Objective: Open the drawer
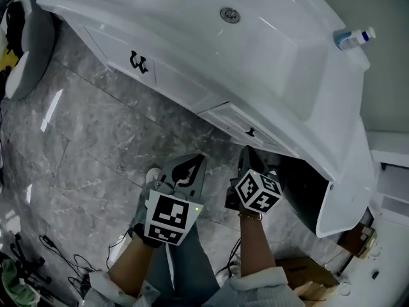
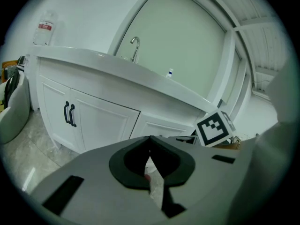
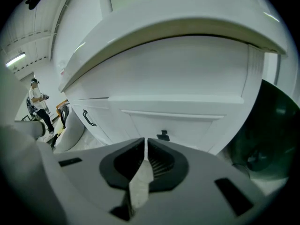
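Facing my right gripper [image 3: 145, 141], the drawer [image 3: 187, 123] sits closed in the white vanity [image 1: 172, 75], right of the cabinet doors [image 2: 101, 121]. Its small black knob [image 3: 162, 135] lies just beyond the jaws, which are pressed together on nothing. My left gripper [image 2: 150, 138], tips likewise together and empty, hovers alongside above the grey marble floor [image 1: 96, 139].

No readable text (bottle label [image 2: 45, 27] unclear)

Grey marble floor [image 1: 89, 146] carries a white vanity cabinet [image 1: 167, 77].
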Motion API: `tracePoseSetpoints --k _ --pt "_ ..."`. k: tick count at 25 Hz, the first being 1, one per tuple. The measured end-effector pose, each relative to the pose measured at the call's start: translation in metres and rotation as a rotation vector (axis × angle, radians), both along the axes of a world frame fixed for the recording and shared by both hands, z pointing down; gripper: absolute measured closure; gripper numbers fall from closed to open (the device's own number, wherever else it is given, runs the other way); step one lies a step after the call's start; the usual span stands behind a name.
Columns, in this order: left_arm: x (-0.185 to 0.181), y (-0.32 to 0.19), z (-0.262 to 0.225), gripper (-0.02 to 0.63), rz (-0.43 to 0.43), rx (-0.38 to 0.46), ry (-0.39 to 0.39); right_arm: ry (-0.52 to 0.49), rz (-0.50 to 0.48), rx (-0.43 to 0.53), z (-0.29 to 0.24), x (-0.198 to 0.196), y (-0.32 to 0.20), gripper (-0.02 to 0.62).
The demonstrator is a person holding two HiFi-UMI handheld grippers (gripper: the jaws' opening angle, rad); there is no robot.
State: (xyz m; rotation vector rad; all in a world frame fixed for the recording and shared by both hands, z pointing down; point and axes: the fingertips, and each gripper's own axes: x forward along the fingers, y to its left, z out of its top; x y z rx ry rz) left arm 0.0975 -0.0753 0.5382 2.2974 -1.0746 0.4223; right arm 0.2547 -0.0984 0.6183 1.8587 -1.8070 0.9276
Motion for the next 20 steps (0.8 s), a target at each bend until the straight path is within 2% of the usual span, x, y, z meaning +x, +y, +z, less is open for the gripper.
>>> tracePoseSetpoints --k 4,13,20 --pt "0.002 0.005 0.003 0.589 0.009 0.001 0.006 0.014 0.016 -0.013 0.013 0.008 -0.012 0.570" --pt "-0.010 0.009 0.014 0.589 -0.016 -0.003 -0.005 0.062 0.033 -0.060 0.039 0.024 -0.032 0.435" --pt "-0.011 0.015 0.021 0.589 -0.026 -0.012 -0.011 0.096 0.032 -0.109 0.060 0.030 -0.044 0.408"
